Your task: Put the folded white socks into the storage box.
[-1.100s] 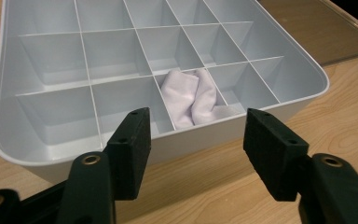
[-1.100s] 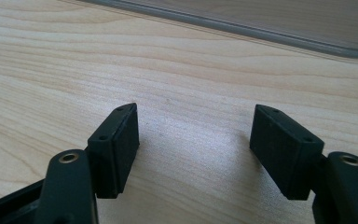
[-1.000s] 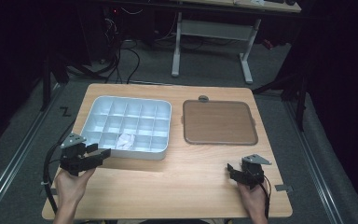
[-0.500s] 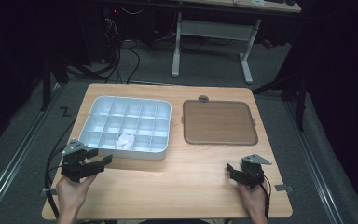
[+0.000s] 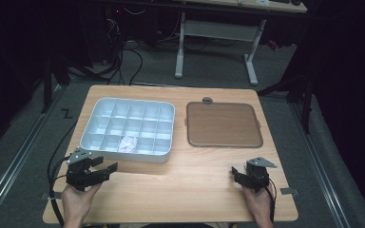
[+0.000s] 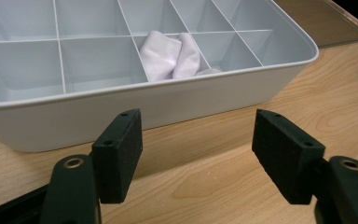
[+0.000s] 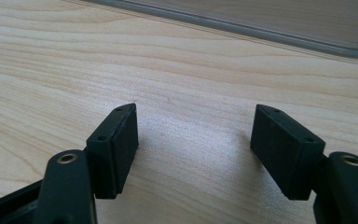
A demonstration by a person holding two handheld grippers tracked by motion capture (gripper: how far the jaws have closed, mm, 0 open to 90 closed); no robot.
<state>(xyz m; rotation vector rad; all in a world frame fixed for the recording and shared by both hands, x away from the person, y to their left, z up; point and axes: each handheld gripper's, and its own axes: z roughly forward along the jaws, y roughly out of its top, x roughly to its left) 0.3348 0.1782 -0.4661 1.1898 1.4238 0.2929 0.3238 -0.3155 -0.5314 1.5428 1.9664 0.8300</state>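
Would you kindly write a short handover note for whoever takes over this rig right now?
Left gripper: open, nothing between its jaws, which have just been opening; it sits in front of the tray's near wall.
Right gripper: open, empty, low over bare table in front of the brown lid.
Compartment tray: a white cloth lies bunched in a front-row compartment.
Done: the cloth is in the tray and released.
Left: probably fitting the lid, which lies apart, right of the tray.

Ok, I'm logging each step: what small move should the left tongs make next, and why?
Probably ease back from the pale grey divided plastic tray. The white folded cloth already lies in a compartment, and the left tongs, which have just been opening, stand empty on the near side of it.
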